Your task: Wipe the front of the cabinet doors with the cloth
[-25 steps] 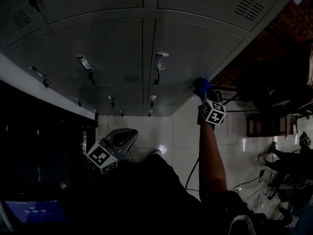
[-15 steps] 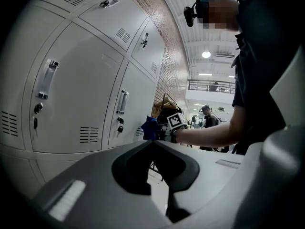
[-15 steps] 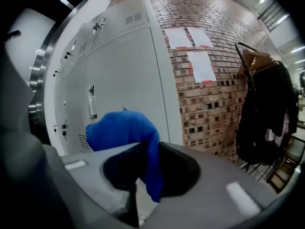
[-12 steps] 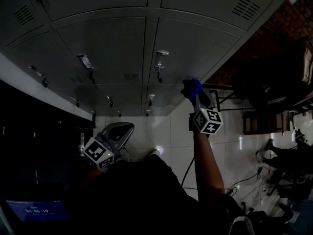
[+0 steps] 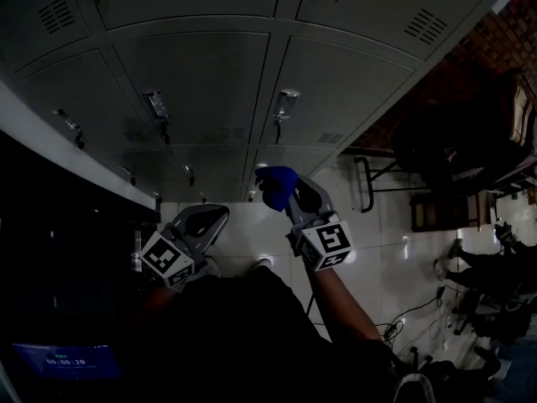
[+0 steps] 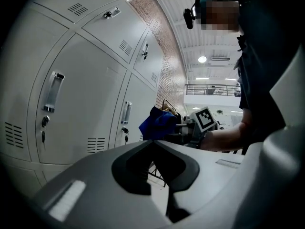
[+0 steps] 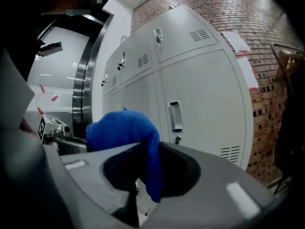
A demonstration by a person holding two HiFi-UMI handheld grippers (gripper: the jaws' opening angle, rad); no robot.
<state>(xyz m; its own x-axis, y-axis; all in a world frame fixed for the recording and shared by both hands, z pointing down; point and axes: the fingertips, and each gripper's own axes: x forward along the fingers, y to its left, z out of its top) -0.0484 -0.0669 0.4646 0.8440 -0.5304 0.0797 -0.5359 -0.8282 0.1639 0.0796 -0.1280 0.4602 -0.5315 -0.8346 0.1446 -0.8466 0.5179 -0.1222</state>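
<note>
Near the grey metal cabinet doors [image 5: 201, 82], right hand-held gripper [image 5: 292, 198] clamps a crumpled blue cloth [image 5: 277, 187]. Left hand-held gripper [image 5: 207, 218] sits lower, jaws together, empty.

The cabinet doors [image 5: 336, 91] form a flat barrier ahead; handles [image 5: 285, 105] protrude from each. The right gripper [image 5: 289, 196], clamped on the cloth [image 5: 275, 185], stands clear of them over open tiled floor [image 5: 377, 233]. A metal frame [image 5: 369, 179] blocks the right, by the brick wall [image 5: 495, 32]; a dark panel [image 5: 50, 250] closes the left

Fuzzy cloth [image 7: 124, 128], matt metal cabinet doors [image 7: 205, 109], glossy floor tiles [image 5: 377, 250], rough brick wall [image 7: 271, 32]
</note>
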